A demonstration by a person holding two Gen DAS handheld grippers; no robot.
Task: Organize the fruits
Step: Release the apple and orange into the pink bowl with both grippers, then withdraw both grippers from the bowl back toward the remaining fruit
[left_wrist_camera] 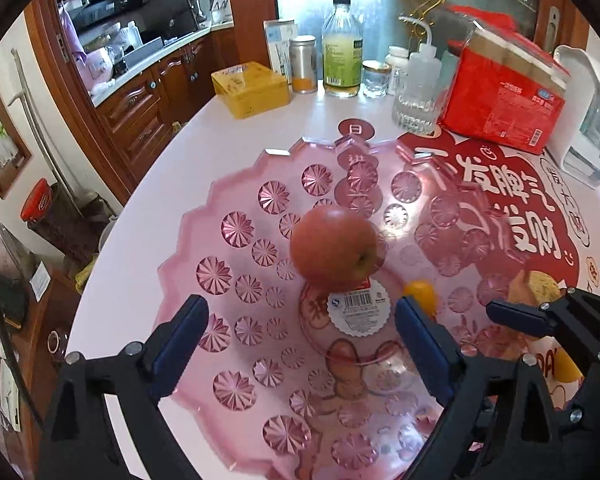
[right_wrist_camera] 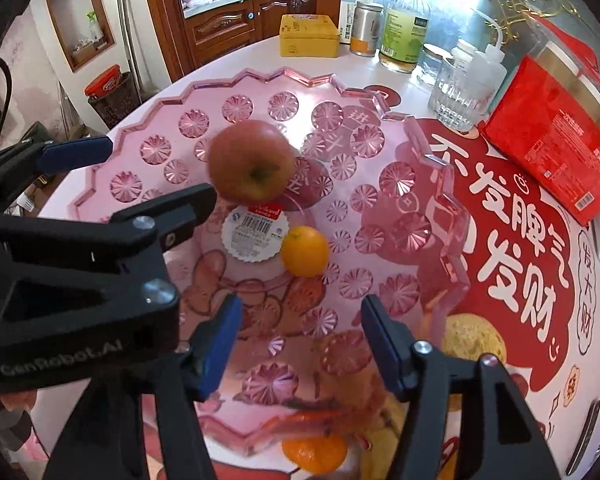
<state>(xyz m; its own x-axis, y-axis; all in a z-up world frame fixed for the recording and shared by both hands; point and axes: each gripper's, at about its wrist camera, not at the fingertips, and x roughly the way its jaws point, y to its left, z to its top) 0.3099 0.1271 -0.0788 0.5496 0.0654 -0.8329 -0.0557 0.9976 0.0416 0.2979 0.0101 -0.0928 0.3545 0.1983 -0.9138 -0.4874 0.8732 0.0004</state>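
Note:
A red apple [left_wrist_camera: 335, 247] [right_wrist_camera: 253, 160] and a small orange fruit [right_wrist_camera: 305, 251] [left_wrist_camera: 422, 295] lie in a pink cut-glass fruit bowl [left_wrist_camera: 228, 240] [right_wrist_camera: 172, 128] with a white barcode label at its middle. My left gripper [left_wrist_camera: 300, 340] is open and empty above the bowl, just short of the apple. My right gripper [right_wrist_camera: 300, 344] is open and empty over the bowl's near side; it also shows in the left wrist view [left_wrist_camera: 512, 312]. Outside the bowl's near rim lie an orange [right_wrist_camera: 314, 456], a rough yellow fruit [right_wrist_camera: 474, 340] [left_wrist_camera: 542, 286] and another yellow fruit [right_wrist_camera: 380, 448].
The bowl stands on a round white table with a red printed mat [right_wrist_camera: 516, 216]. At the back stand a yellow tin [left_wrist_camera: 250, 88], a juice bottle [left_wrist_camera: 341, 50], a glass tumbler [left_wrist_camera: 415, 108], a squeeze bottle [right_wrist_camera: 486, 68], a red box [left_wrist_camera: 504, 96] and a white appliance [left_wrist_camera: 592, 120].

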